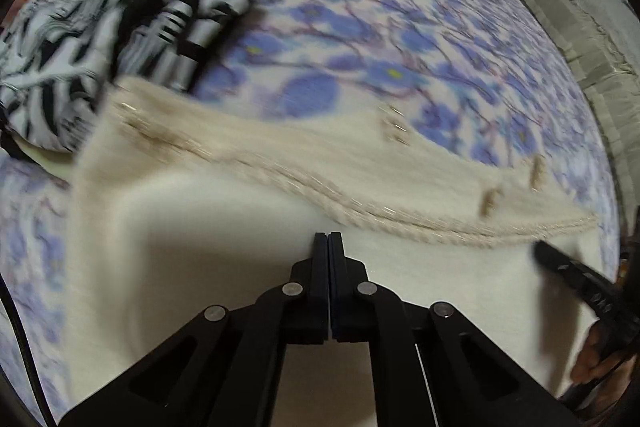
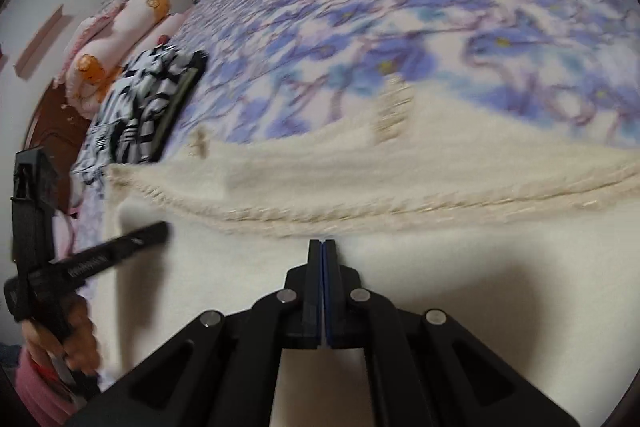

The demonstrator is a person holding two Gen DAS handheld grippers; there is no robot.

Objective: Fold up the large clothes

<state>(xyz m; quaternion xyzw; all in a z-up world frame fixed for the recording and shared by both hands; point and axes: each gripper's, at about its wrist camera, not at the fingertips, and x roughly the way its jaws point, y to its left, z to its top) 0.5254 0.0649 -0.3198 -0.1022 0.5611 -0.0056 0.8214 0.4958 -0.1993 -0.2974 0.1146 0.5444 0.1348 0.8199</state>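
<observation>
A cream knitted garment [image 1: 304,155] with a braided hem and small toggles lies spread on a blue-flowered bedspread [image 1: 360,27]; it also shows in the right wrist view [image 2: 400,167]. My left gripper [image 1: 328,235] is shut, its tips over the smooth cream cloth just short of the braided edge; no cloth shows between the jaws. My right gripper [image 2: 322,242] is shut the same way over the cloth. Each gripper appears at the edge of the other's view, the right one [image 1: 560,259] and the left one [image 2: 132,239]. Both views are blurred.
A folded black-and-white patterned garment [image 1: 132,7] lies on the bed at the far left, also in the right wrist view [image 2: 148,103]. Pink pillows [image 2: 120,39] lie by the wall. A pale covered piece of furniture [image 1: 592,39] stands beyond the bed's right edge.
</observation>
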